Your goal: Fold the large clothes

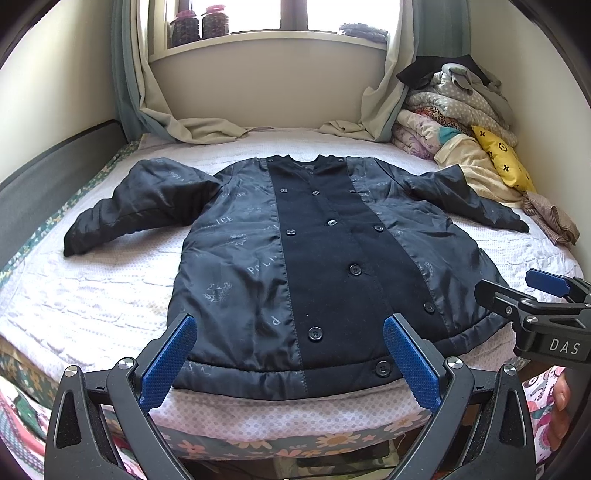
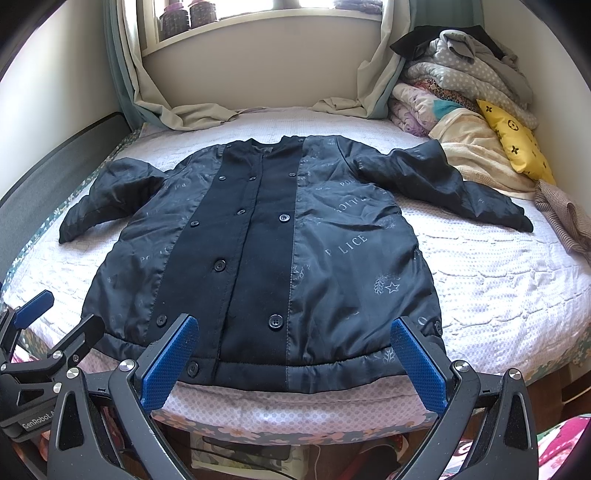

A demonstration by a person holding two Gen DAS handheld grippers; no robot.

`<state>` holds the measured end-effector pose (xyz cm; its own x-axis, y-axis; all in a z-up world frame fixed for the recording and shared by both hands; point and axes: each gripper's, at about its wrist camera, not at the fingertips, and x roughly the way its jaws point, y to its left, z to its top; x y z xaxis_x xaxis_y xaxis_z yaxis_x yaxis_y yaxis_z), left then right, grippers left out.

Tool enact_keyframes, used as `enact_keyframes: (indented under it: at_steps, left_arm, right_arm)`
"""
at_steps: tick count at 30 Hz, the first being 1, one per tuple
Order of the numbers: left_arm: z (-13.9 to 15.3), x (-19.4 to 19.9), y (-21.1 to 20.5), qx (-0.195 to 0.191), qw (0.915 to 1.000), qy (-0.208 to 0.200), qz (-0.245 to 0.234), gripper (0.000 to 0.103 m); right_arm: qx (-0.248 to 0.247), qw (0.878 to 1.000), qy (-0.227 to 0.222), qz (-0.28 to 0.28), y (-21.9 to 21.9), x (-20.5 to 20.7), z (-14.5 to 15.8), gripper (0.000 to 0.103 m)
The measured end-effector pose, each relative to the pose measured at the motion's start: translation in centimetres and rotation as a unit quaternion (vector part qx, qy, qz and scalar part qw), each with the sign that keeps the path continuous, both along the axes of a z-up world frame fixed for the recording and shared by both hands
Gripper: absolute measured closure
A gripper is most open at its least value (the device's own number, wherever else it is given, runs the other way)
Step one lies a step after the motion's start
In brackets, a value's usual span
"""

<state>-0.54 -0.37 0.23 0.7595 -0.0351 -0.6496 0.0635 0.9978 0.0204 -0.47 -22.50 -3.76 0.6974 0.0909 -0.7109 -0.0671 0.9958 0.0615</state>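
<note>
two pairs of tongs hang just off the near edge of the bed (image 1: 92,306), side by side, neither touching anything. the left tongs (image 1: 291,363) are spread wide with nothing between the blue pads, and the right tongs (image 2: 295,365) stand just as wide and just as empty; in the left wrist view the right tongs show at the right edge, level with the hem.

the dark jacket (image 1: 314,258) lies flat in the middle of the bed, buttoned down the front, collar toward the window (image 1: 280,14) and hem (image 1: 280,380) along the near edge. both sleeves are thrown outward, the left sleeve (image 1: 140,206) toward the bed's padded side rail, the right sleeve (image 2: 443,184) reaching toward the pile of bedding (image 2: 461,92) and the yellow cushion (image 2: 517,144). laid out this way, the whole outline is exposed, which suits a first fold.

the fold looks not yet begun. the tongs sit at the hem probably because that edge is nearest and can be pinched at two spots at once. the slippery lining fabric may slide when lifted.
</note>
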Motion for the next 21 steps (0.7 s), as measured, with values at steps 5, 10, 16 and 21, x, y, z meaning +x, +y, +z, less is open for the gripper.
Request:
enact_keyframes:
  at_steps: [5, 10, 16, 21]
  left_arm:
    - [1.4, 0.3, 0.9, 0.008, 0.9996, -0.016, 0.021, 0.001]
    - [4.9, 1.9, 2.9, 0.023, 0.9980, -0.023, 0.055, 0.001]
    - [9.5, 5.2, 6.8, -0.005, 0.9974, -0.038, 0.061, 0.001]
    - [11.7, 9.4, 8.9, 0.012, 0.9950, -0.056, 0.081, 0.001]
  right_arm:
    - [-0.001, 1.000, -0.001, 0.001, 0.0, 0.0, 0.1, 0.000]
    - [0.001, 1.000, -0.020, 0.006, 0.1, 0.5, 2.9, 0.000]
    - [0.013, 0.999, -0.027, 0.044, 0.3, 3.4, 7.6, 0.000]
    - [0.029, 0.998, -0.037, 0.047, 0.2, 8.0, 10.4, 0.000]
